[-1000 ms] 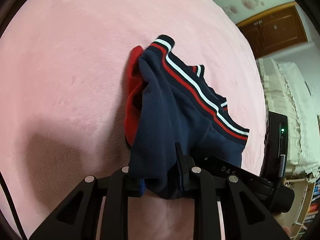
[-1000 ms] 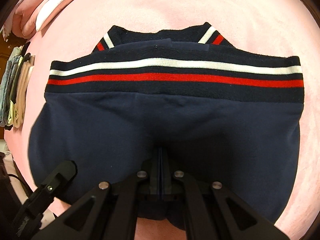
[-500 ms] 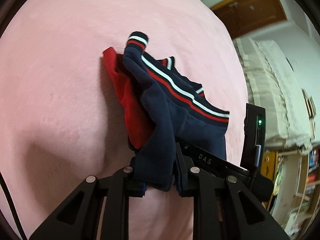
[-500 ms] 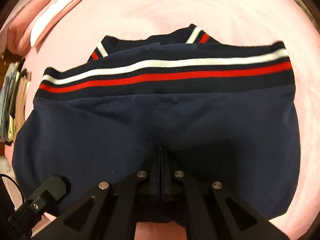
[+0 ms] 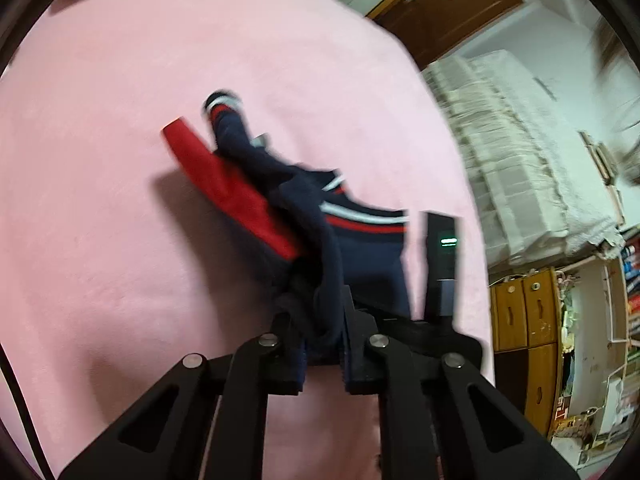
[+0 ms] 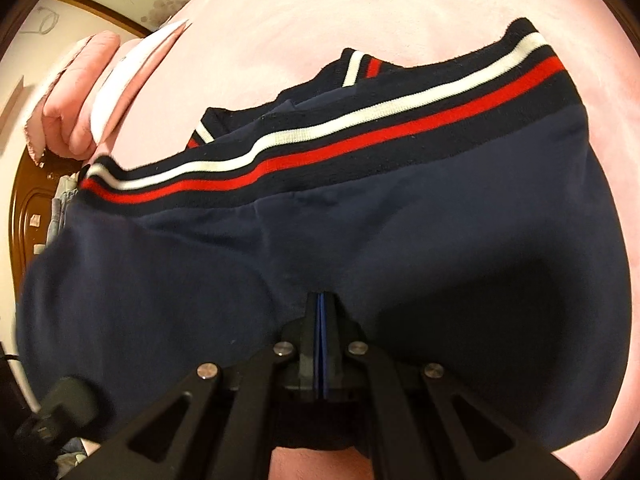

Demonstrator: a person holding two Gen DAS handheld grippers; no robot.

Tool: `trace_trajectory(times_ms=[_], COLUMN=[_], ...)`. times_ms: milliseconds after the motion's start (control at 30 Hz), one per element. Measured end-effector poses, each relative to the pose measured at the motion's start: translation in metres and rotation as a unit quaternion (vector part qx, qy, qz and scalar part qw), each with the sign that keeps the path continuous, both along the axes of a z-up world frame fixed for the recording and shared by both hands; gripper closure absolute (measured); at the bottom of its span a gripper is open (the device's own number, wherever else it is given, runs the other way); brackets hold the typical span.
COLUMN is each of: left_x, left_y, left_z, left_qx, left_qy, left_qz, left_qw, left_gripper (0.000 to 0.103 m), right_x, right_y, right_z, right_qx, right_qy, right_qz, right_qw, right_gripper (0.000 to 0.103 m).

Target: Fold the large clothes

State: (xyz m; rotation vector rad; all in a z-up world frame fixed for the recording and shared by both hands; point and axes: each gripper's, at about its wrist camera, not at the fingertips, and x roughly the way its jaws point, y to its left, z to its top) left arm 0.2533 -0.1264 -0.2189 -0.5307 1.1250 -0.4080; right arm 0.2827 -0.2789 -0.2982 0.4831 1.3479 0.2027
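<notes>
Left wrist view: left tool (image 5: pixel 323 340) clamps a bunched fold of the navy garment (image 5: pixel 360 256) between its two fingers, which stand narrowly apart around the cloth; the picture is motion-blurred
Right wrist view: right tool (image 6: pixel 321 344) is pressed almost fully together, its blue pads meeting on the garment's (image 6: pixel 360 264) near edge
Garment: navy sweatshirt-like piece with a ribbed band striped white and red (image 6: pixel 320 148); a red inner panel (image 5: pixel 228 192) shows at its left side in the left wrist view; it hangs lifted between both tools, its far part drooping over the pink bed cover (image 5: pixel 120 160)
Setting: pink plush cover (image 6: pixel 320 12) fills the background; a folded pink-and-white pillow or blanket (image 6: pixel 96 92) lies at the far left edge in the right wrist view
Room: brown wooden door (image 5: pixel 444 8); white lace-covered furniture (image 5: pixel 520 152); yellow-brown cabinet (image 5: pixel 524 320) at the right
</notes>
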Motion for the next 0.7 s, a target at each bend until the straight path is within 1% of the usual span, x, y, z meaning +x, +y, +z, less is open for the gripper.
trace_trajectory(times_ms=[33,100,133,167,200,267,300,333,367,433,467,500,533,567,600,633,700], left_x=[-0.001,-0.002,-0.002,-0.002,-0.001,-0.004,-0.007,-0.009,-0.014,-0.023,-0.029,-0.034,-0.042,-0.05,-0.058,-0.063,-0.074], left_y=[-0.006,-0.018,-0.02,-0.018,-0.014,0.002,0.013,0.019,0.028,0.043,0.05,0.054,0.059,0.064,0.069,0.071,0.076], left_z=[0.004,0.004,0.003,0.001,-0.002,-0.006,-0.008,-0.01,-0.015,-0.026,-0.034,-0.039,-0.046,-0.052,-0.059,-0.065,-0.077], left_qx=[0.009,0.042,0.062,0.075,0.079,0.085,0.09,0.094,0.097,0.086,0.077,0.071,0.064,0.058,0.051,0.044,0.027], left_qy=[-0.001,0.004,0.013,0.03,0.046,0.076,0.09,0.101,0.12,0.155,0.176,0.189,0.202,0.213,0.224,0.231,0.246], left_qz=[0.002,0.001,0.014,0.03,0.048,0.101,0.128,0.141,0.153,0.164,0.173,0.175,0.177,0.181,0.181,0.179,0.181], left_qw=[1.0,0.9991,0.9979,0.9963,0.9946,0.9884,0.9835,0.9804,0.976,0.9703,0.9661,0.9636,0.9612,0.9584,0.9562,0.9553,0.9518], left_gripper=[0.093,0.093,0.093,0.093,0.093,0.092,0.087,0.08,0.078,0.076,0.075,0.072,0.063,0.057,0.045,0.038,0.037], right_x=[0.002,-0.002,0.0,0.001,0.005,0.012,0.014,0.015,0.016,0.018,0.017,0.02,0.017,0.019,0.017,0.022,0.02], right_y=[-0.003,-0.004,-0.008,-0.013,-0.016,-0.022,-0.021,-0.019,-0.018,-0.017,-0.018,-0.019,-0.021,-0.02,-0.021,-0.016,-0.017], right_z=[0.0,0.004,0.004,-0.002,-0.001,0.0,0.002,0.004,0.006,0.007,0.006,0.005,0.005,0.004,0.004,0.003,0.002], right_qx=[0.006,0.019,0.027,0.035,0.042,0.044,0.039,0.033,0.028,0.023,0.023,0.025,0.027,0.029,0.031,0.032,0.03], right_qy=[0.002,0.006,0.009,0.013,0.019,0.03,0.032,0.033,0.033,0.036,0.038,0.039,0.04,0.039,0.039,0.04,0.042], right_qz=[0.002,0.007,0.014,0.02,0.027,0.048,0.061,0.071,0.083,0.092,0.092,0.091,0.088,0.086,0.083,0.08,0.072], right_qw=[1.0,1.0,0.999,0.999,0.999,0.997,0.997,0.996,0.996,0.995,0.995,0.995,0.995,0.995,0.995,0.996,0.996], right_gripper=[0.103,0.103,0.103,0.103,0.103,0.103,0.103,0.103,0.103,0.103,0.103,0.103,0.103,0.103,0.103,0.103,0.103])
